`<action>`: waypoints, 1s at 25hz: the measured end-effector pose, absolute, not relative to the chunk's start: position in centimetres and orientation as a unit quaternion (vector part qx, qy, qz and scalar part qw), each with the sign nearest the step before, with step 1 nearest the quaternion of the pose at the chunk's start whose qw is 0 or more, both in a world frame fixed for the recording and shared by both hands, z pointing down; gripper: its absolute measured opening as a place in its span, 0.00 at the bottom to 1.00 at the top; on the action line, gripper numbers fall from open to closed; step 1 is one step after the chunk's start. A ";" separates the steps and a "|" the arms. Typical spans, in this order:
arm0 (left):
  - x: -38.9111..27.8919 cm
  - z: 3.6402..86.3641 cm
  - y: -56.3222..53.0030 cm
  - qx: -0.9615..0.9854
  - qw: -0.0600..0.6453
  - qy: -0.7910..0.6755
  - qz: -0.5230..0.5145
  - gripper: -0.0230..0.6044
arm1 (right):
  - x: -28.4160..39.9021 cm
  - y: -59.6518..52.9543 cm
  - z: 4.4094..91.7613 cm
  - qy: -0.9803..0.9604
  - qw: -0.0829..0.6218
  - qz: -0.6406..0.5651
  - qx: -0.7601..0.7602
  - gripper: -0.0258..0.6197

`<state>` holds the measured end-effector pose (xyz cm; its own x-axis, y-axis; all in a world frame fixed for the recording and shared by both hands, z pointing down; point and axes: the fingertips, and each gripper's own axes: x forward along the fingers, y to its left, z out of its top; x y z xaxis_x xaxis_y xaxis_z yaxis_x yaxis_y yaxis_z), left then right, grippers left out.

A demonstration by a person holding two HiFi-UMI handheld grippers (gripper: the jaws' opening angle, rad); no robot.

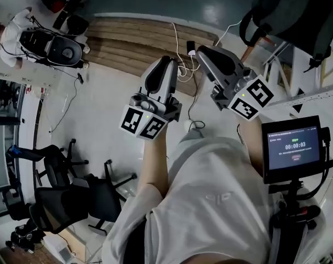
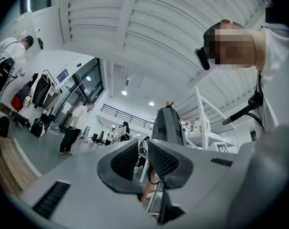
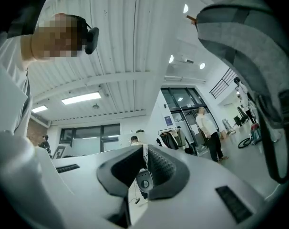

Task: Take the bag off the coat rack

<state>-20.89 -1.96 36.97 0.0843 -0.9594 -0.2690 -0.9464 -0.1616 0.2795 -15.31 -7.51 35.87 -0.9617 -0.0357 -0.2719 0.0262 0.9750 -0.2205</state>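
Left gripper: jaws pressed almost together, nothing between them, clear of the grey fabric backpack. Right gripper: jaws likewise drawn together, empty, apart from that backpack.

Pale floor with a wooden step, black office chairs; white ribbed ceiling, round ceiling lamps.

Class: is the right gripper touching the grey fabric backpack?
Apart. The right gripper view shows the grey fabric backpack hanging above and beside the right gripper, clear of its jaws.
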 end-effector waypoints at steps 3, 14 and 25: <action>-25.0 36.7 -3.0 0.740 0.018 -0.642 -0.198 0.12 | -19.9 -8.3 35.5 0.986 0.133 -0.100 -0.003 0.06; -28.3 36.4 -7.7 0.751 0.022 -0.626 -0.207 0.13 | -23.7 -12.0 34.7 0.988 0.124 -0.088 -0.014 0.07; -24.4 26.0 -16.8 0.815 -0.062 -0.535 -0.214 0.21 | -20.9 -18.8 23.3 0.983 0.169 -0.006 -0.065 0.12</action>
